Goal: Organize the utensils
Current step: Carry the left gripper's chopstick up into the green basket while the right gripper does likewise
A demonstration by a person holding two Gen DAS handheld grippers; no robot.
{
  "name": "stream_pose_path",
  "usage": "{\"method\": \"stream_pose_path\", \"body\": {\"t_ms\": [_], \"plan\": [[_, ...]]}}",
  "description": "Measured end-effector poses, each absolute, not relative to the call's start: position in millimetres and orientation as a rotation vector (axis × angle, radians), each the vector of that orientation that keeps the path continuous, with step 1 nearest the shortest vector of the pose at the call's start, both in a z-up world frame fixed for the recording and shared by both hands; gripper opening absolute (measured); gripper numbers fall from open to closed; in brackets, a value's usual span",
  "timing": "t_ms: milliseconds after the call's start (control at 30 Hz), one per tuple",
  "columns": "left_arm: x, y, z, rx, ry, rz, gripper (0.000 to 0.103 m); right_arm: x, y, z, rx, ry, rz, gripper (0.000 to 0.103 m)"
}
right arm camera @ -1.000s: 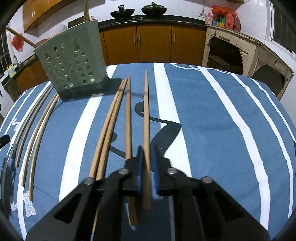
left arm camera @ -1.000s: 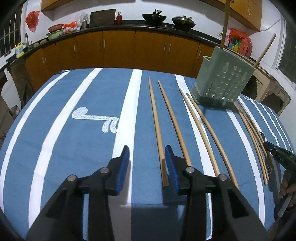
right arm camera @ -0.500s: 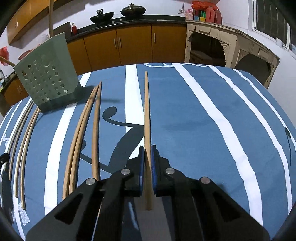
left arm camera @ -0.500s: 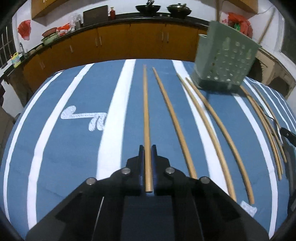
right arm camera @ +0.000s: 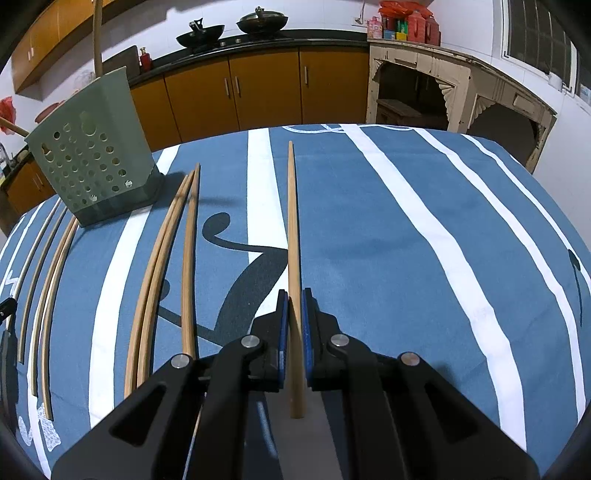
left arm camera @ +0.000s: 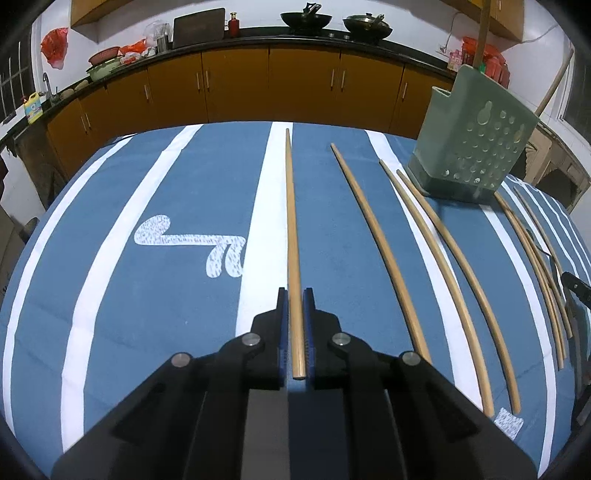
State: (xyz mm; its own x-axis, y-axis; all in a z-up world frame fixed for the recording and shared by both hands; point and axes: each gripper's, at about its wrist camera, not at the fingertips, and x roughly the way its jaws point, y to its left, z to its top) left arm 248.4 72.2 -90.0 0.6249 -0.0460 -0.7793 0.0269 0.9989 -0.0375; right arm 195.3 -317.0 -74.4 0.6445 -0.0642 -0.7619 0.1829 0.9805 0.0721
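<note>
Each tool clamps one chopstick

Left tool (left arm camera: 295, 295) closed on a long tan wooden chopstick (left arm camera: 291, 229); right tool (right arm camera: 293, 295) grips another long wooden chopstick (right arm camera: 292, 229); perforated green plastic holder (right arm camera: 92, 155) on the striped blue desk (right arm camera: 388, 240).

Left gripper (left arm camera: 294, 295) pinched onto a chopstick (left arm camera: 291, 221), right gripper (right arm camera: 294, 295) likewise clamping another chopstick (right arm camera: 293, 229)

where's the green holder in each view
Left wrist: holder upper right, on the blue striped cloth, right of the loose chopsticks.
Right wrist: holder upper left, left of the loose chopsticks.
Shared landmark: the two black woks on the counter.
</note>
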Motion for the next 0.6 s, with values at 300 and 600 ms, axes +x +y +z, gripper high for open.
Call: {"method": "stream_pose_path", "body": {"t_ms": [300,600], "plan": [[237.0,70.1,-90.0,-0.006,0.896,-0.039,0.012,188.0,-315.0,-74.1,0.142,0.861,-0.138,0.008],[229.3,69.5,-91.3,0.003,0.897,-0.033,0.011,181.5,-315.0,-75.0,0.15,0.859,-0.131,0.008]]}}
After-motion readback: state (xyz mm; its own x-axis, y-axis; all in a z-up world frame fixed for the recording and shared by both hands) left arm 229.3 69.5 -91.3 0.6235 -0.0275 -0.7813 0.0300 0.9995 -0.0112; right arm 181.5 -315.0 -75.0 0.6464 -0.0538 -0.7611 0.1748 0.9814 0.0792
